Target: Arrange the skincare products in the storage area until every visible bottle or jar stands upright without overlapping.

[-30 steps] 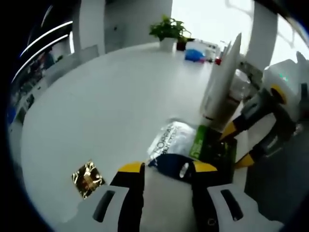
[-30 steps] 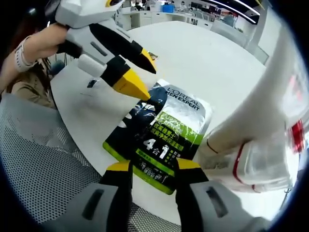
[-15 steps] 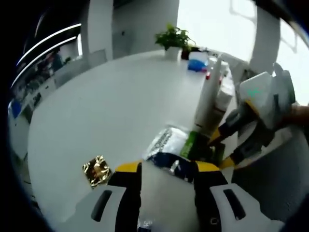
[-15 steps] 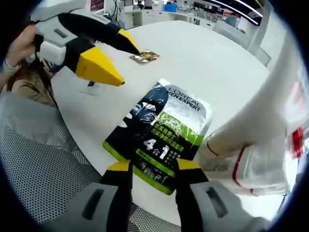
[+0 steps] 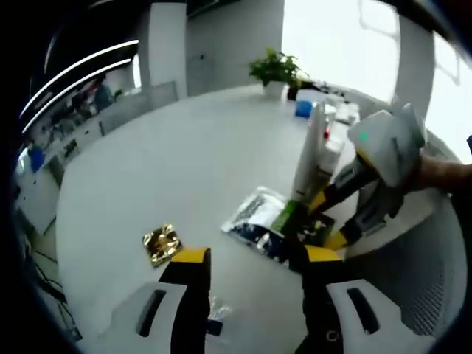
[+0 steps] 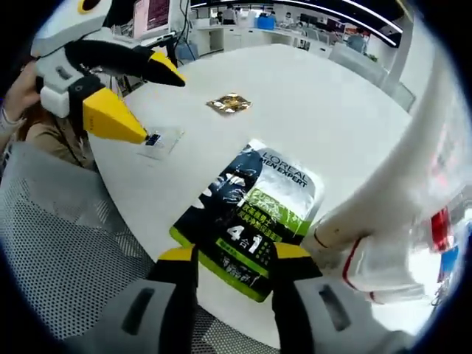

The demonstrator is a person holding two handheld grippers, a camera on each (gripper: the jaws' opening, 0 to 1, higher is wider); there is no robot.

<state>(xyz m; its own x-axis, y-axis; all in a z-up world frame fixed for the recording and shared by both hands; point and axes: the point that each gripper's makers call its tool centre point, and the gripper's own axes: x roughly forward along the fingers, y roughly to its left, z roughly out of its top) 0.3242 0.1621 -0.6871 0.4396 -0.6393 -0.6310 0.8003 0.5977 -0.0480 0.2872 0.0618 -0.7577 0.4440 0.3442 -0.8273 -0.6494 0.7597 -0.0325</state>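
Sachet (image 6: 251, 217) flat between white tube (image 6: 413, 192) and gold wrapper (image 6: 230, 103), both grippers' jaws spread.

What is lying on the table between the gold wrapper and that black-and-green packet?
Nothing: in the right gripper view, only bare white table separates the gold wrapper from the black-and-green packet. The left gripper view shows the same bare gap.

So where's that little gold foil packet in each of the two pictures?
Left gripper view: gold foil packet lies low and left on the white table, just above the left claw.
Right gripper view: it lies upper middle, beyond the sachet.
Shared landmark: the black-and-green sachet.
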